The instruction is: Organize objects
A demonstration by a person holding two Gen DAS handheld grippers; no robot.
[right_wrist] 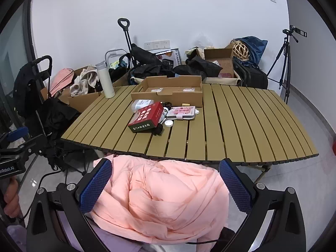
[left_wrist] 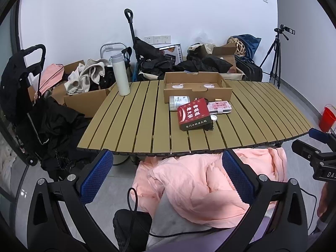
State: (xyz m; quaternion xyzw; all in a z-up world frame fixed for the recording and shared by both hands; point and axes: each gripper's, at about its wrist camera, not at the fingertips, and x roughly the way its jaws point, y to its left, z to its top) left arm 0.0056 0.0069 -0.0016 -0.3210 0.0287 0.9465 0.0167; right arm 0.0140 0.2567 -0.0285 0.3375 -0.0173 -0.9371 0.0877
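A slatted olive table (left_wrist: 130, 121) (right_wrist: 241, 124) holds a shallow cardboard tray (left_wrist: 197, 84) (right_wrist: 168, 90), a red box with white lettering (left_wrist: 193, 113) (right_wrist: 147, 117), a pink-labelled case (left_wrist: 219, 107) (right_wrist: 182, 112), a clear bottle lying down (left_wrist: 178, 101) (right_wrist: 141, 104), a small white cap (left_wrist: 213, 117) (right_wrist: 168, 123) and a white flask (left_wrist: 120, 73) (right_wrist: 105, 79). My left gripper (left_wrist: 168, 176) and right gripper (right_wrist: 166, 182) are both open and empty, held in front of the table's near edge above a pink cloth (left_wrist: 199, 184) (right_wrist: 163, 197).
Behind the table are cardboard boxes with clothes (left_wrist: 84, 84), black bags (left_wrist: 151, 58), a trolley handle (left_wrist: 129, 21) and a tripod (left_wrist: 277, 56). A red bucket (left_wrist: 326, 117) stands at the right. A black stroller (left_wrist: 27, 96) stands at the left.
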